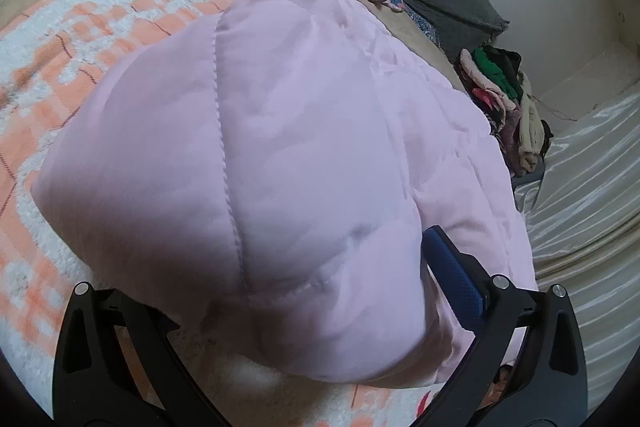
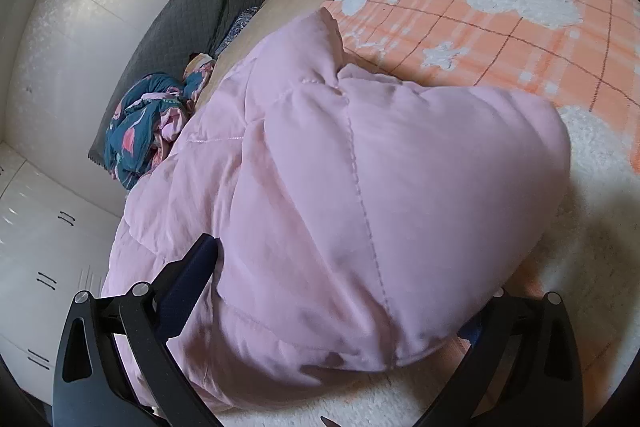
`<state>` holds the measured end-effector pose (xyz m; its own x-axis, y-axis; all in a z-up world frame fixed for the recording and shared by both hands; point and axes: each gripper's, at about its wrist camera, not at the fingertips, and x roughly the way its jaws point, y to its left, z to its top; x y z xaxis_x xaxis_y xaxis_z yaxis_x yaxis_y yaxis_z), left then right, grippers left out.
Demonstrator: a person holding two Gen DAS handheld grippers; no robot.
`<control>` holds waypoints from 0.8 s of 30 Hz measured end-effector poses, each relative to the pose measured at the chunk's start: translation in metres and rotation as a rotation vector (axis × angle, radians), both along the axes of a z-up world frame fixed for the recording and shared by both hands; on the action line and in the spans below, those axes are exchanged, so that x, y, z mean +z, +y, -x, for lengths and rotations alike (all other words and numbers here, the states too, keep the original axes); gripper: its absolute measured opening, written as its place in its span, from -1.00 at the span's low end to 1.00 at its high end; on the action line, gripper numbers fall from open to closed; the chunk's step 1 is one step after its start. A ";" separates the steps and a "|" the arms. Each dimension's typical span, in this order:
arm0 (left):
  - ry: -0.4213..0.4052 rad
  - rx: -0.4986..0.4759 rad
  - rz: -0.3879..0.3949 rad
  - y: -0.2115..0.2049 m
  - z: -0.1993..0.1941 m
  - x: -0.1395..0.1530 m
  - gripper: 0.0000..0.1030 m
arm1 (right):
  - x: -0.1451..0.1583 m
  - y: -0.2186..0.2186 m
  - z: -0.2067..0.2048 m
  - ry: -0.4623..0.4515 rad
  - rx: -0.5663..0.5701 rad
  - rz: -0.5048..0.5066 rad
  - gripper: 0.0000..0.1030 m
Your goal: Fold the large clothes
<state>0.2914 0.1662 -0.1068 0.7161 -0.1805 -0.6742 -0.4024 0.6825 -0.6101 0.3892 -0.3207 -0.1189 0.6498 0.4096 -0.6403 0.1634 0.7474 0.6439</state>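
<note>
Left wrist view. A pale pink quilted garment (image 1: pixel 280 155) — padded, with stitched channels and a matte surface — is shown bunched directly ahead of the left gripper (image 1: pixel 304 311), filling the space between its fingers and bulging over them. Only the blue pad of one finger (image 1: pixel 456 283) is exposed, pressed against the fabric on the gripper's right side; the opposite fingertip is hidden beneath the cloth. The jaws are seen spread wide around the bulk; whether fabric is actually pinched cannot be told. The garment's long axis is judged to run forward and to the right of the gripper, over an orange-and-white blanket (image 1: pixel 100 39).

Right wrist view. The same garment is shown immediately ahead of the right gripper (image 2: pixel 344 307), mounded between its fingers. A dark pad (image 2: pixel 188 291) lies against the fabric on the gripper's left; the other finger is mostly covered. A grip cannot be confirmed here either. The long axis is judged to run forward and leftward, toward a crumpled blue floral cloth (image 2: pixel 144 131). Both grippers sit equally near one end — a two-handed fold is implied.
</note>
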 end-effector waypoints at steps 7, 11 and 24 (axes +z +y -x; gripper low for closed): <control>-0.027 -0.011 0.022 0.002 -0.001 -0.004 0.84 | -0.002 0.004 0.000 -0.027 0.023 0.009 0.61; -0.064 -0.018 -0.042 -0.003 0.001 0.008 0.44 | 0.017 0.021 0.004 -0.089 0.109 0.125 -0.08; -0.168 -0.062 -0.307 -0.027 0.026 0.072 -0.36 | 0.082 0.095 0.045 -0.280 0.269 0.642 -0.43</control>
<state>0.2659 0.1392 -0.0349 0.8155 -0.0347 -0.5777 -0.2658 0.8643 -0.4271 0.3446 -0.2255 -0.0372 0.7538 0.1787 -0.6324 -0.1834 0.9813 0.0586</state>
